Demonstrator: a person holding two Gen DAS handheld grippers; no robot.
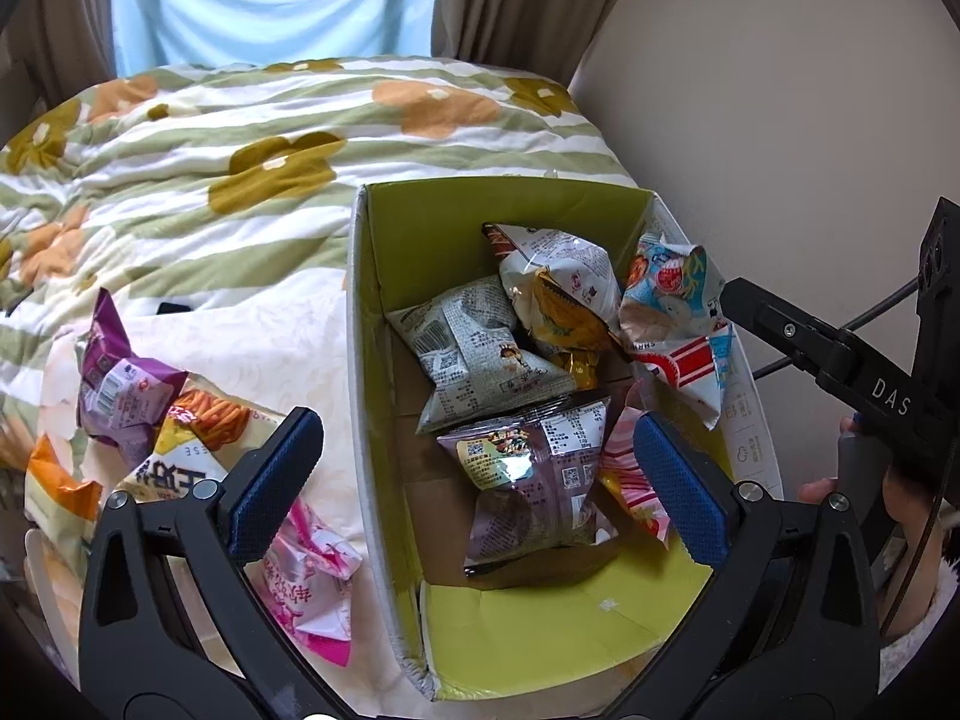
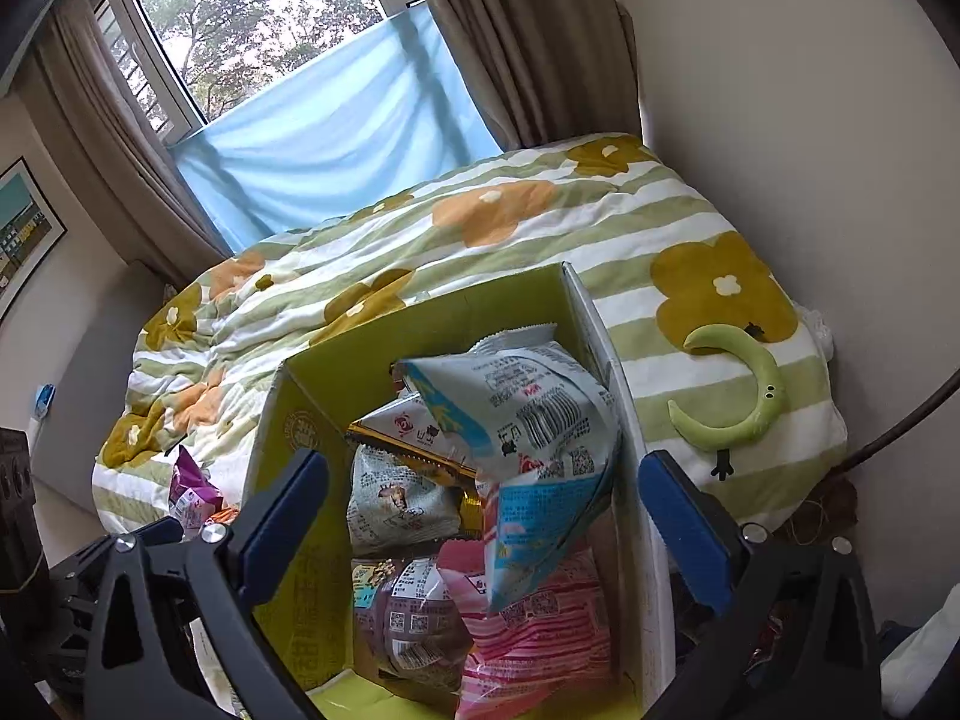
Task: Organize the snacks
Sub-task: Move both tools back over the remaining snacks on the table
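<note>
Floral striped bedding (image 1: 240,138) is seen under a green-lined cardboard box (image 1: 384,480) holding crinkly snack packets, where the blue-white packet (image 2: 540,432), leant at 2 o'clock against the wall, could topple out if nudged; both the left gripper (image 1: 474,480) and right gripper (image 2: 480,516) gape wide, empty.

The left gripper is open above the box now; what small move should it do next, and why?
Probably swing the left gripper, open and empty, over to the purple snack bag on the bed and lower around it. Several packets already lie in the green box, while this bag and others beside it remain outside. The right gripper is open too, above the blue-and-white packet.
</note>
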